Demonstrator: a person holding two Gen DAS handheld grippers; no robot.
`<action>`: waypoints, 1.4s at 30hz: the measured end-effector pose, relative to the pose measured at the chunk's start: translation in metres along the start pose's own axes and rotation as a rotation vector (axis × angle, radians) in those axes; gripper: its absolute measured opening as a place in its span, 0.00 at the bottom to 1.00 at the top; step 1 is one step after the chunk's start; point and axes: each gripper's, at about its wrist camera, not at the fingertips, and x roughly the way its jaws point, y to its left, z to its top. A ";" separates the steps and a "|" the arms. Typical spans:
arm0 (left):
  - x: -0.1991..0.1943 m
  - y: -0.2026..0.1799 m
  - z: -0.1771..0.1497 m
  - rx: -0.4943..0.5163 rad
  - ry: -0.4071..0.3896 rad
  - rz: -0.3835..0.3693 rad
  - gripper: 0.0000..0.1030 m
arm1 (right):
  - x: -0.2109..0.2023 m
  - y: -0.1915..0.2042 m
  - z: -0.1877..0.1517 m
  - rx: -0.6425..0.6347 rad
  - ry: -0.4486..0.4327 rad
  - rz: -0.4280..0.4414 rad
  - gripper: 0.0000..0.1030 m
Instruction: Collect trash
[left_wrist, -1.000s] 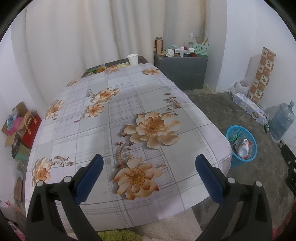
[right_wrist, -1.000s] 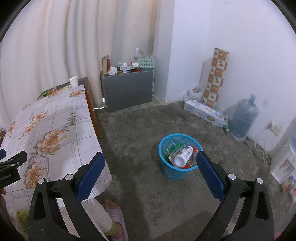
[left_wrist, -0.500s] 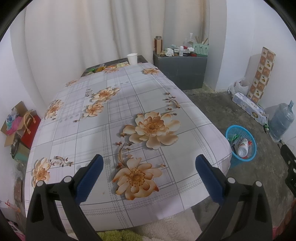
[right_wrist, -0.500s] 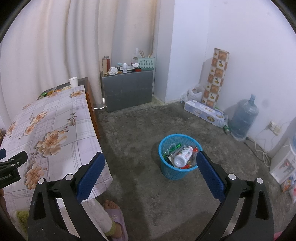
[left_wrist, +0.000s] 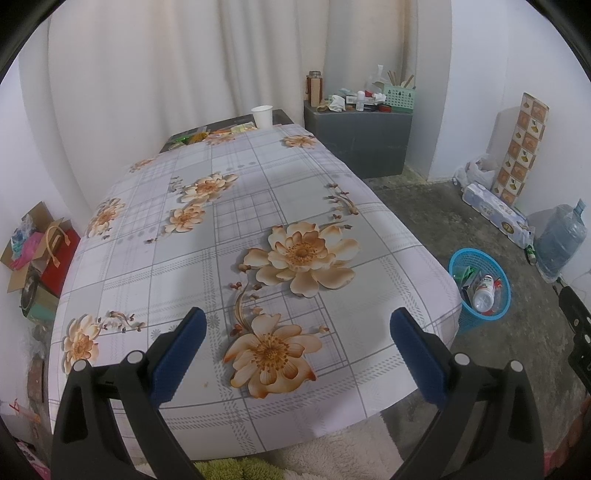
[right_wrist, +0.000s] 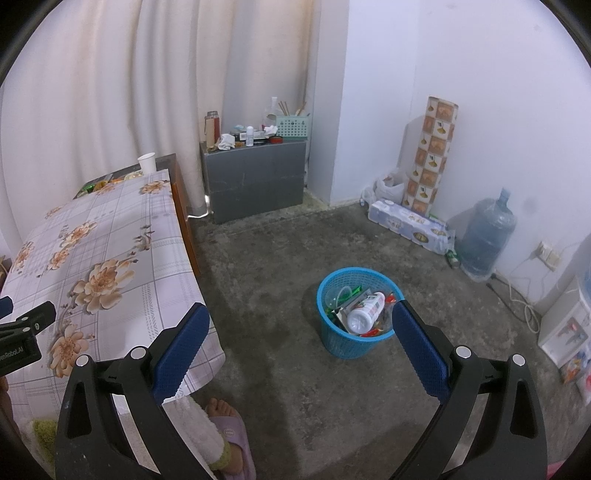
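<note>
Left wrist view: left tongs (left_wrist: 293, 349) spread apart, empty, above flowered desk (left_wrist: 236, 236); blue trash basket (left_wrist: 480, 295) on floor off desk's right edge.

Right wrist view: right tongs (right_wrist: 297, 349) spread apart, empty, over concrete floor (right_wrist: 280, 266); basket (right_wrist: 356, 314) holding white bottle (right_wrist: 365, 312), wrappers.

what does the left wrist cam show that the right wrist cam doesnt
Only the left wrist view: the boxes and red bag on the floor left of the table, and the left gripper, open.

Only the right wrist view: a slippered foot, a wall socket, and the right gripper, open.

Both: the floral table, blue trash basket, paper cup, water jug.
</note>
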 end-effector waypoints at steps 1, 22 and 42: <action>0.000 0.001 0.001 0.000 0.001 0.000 0.95 | 0.000 0.000 0.000 0.000 0.000 0.000 0.92; 0.001 0.000 0.000 0.003 0.009 -0.005 0.95 | 0.000 0.001 -0.001 0.005 0.001 0.002 0.92; -0.008 -0.004 -0.009 0.010 -0.005 0.014 0.95 | -0.001 0.001 0.000 0.010 0.001 0.002 0.92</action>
